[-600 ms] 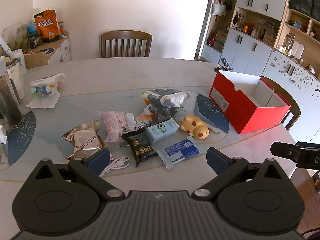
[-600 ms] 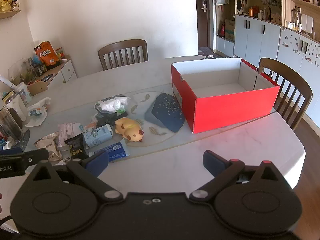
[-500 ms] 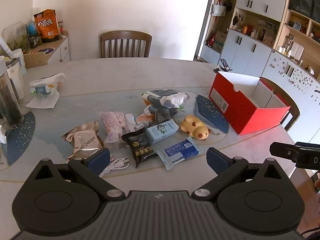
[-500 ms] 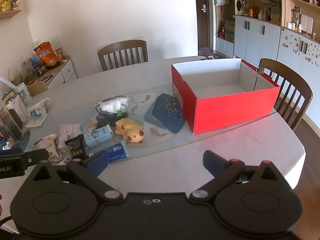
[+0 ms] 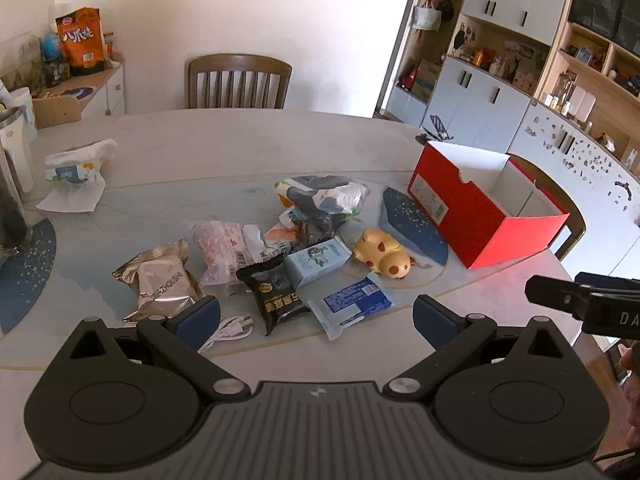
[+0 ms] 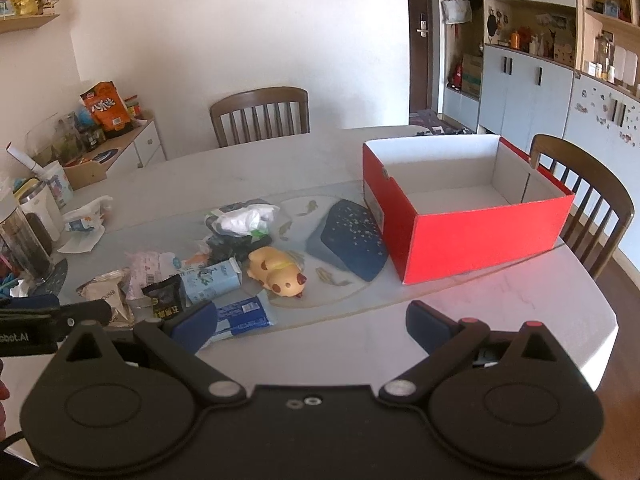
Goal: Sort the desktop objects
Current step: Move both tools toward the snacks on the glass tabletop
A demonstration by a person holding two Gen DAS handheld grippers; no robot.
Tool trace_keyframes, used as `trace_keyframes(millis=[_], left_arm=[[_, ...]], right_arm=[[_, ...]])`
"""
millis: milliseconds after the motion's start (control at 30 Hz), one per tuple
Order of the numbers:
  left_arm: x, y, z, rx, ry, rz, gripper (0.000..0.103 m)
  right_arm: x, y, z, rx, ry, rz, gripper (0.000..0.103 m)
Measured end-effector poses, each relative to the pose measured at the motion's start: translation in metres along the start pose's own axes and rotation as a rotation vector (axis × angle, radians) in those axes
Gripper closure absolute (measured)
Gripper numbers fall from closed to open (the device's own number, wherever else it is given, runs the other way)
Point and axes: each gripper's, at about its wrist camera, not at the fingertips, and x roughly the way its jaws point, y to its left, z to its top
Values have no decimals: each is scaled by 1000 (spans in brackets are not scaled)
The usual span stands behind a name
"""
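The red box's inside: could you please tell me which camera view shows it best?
The right wrist view: the red box faces it openly, showing its white walls and bare floor. The left wrist view catches the box end-on, farther away, with only part of its inside visible.

Both views are bright with soft daylight; the white wall [image 5: 248, 12] is washed out to a pale glow, and the table [image 6: 460, 320] shows a pinkish tint near the red box [image 6: 472, 236]; shadows under the clutter are faint and short. The fisheye lens bends the cabinets [image 5: 532, 40] and chair [image 6: 588, 200] at the edges, with dark corners; distant shelves look soft and slightly smeared, while the middle stays fairly sharp.
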Motion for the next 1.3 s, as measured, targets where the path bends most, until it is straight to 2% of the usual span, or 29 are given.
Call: trace_keyframes(millis=[67, 400, 700, 1000, 1300], left_arm=[[0, 5, 2, -7, -5, 24, 0], [7, 28, 13, 5, -17, 18, 0], [18, 56, 17, 43, -36, 36, 0], [47, 97, 14, -10, -5, 138, 0], [84, 107, 12, -56, 38, 219, 0]], right_arm=[[2, 3, 2, -3, -1, -1, 2], [14, 23, 9, -25, -7, 12, 3], [39, 32, 15, -2, 5, -26, 1], [83, 42, 18, -84, -7, -36, 2], [134, 33, 20, -145, 45, -4, 3]])
